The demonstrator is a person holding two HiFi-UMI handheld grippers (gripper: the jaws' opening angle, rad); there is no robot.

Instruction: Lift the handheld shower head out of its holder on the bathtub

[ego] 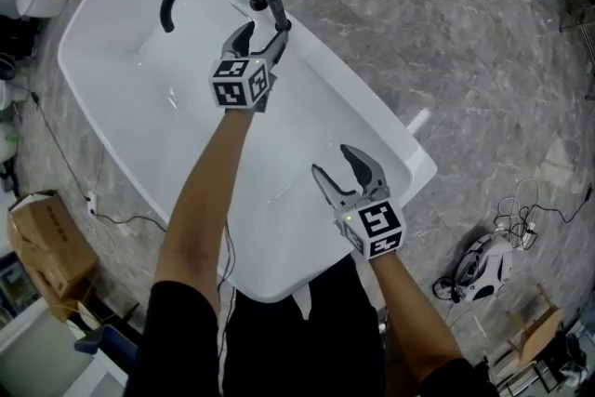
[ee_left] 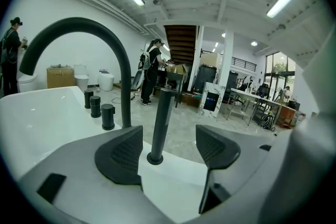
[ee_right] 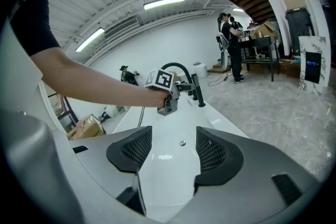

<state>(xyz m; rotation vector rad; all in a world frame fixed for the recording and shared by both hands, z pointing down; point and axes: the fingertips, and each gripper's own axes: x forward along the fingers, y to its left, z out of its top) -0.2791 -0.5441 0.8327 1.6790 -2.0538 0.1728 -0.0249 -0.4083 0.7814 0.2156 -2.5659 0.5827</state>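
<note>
One white bathtub (ego: 381,130) lies below the person, and two handheld grippers are over it. On the tub's far rim stand one tall black curved spout (ee_left: 79,34) and three short black cylindrical knobs (ee_left: 95,106) in a row beside it. The one handheld shower head (ee_left: 160,118), a slim black rod, stands upright in its round holder (ee_left: 155,159) on the rim, just beside the spout.

The left gripper (ego: 263,33) is at that rim with its two jaws spread apart. In the left gripper view the shower head rises in the gap between the jaws, nearer the left one, and neither pad touches it.

The right gripper (ego: 330,159) hangs over the near end of the tub, well apart from the fittings. Its two jaws are also spread wide, with only the white basin and its one small drain (ee_right: 182,142) showing between them.

One cardboard box (ego: 42,246) sits on the grey marbled floor (ego: 446,42) left of the tub.
</note>
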